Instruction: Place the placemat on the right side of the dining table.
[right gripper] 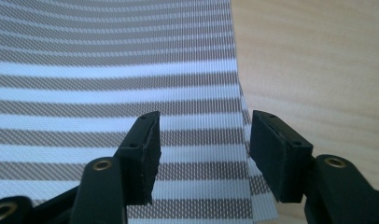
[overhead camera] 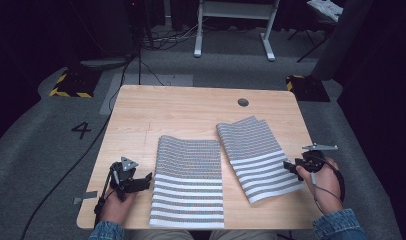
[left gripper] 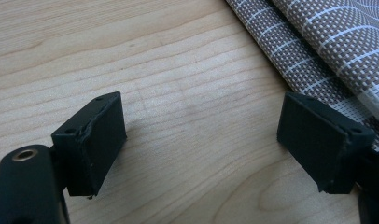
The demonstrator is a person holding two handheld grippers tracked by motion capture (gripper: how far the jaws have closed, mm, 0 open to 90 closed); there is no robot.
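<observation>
Two woven placemats with brown and white stripes lie on the wooden table point(overhead camera: 141, 115). One placemat point(overhead camera: 188, 180) lies straight at the front middle. The other placemat point(overhead camera: 256, 155) sits to its right, turned at an angle. My left gripper point(overhead camera: 149, 178) rests just left of the straight mat, open over bare wood point(left gripper: 201, 112), with that mat's edge point(left gripper: 327, 51) beyond its right jaw. My right gripper point(overhead camera: 287, 166) is at the angled mat's right edge. Its jaws point(right gripper: 204, 126) stand open, straddling the edge of the mat point(right gripper: 108, 70) without pressing on it.
A round cable hole point(overhead camera: 243, 102) sits near the table's far right. The far half of the tabletop is bare wood. A black cable point(overhead camera: 76, 165) runs across the grey floor at the left. White desk legs point(overhead camera: 233, 30) stand beyond the table.
</observation>
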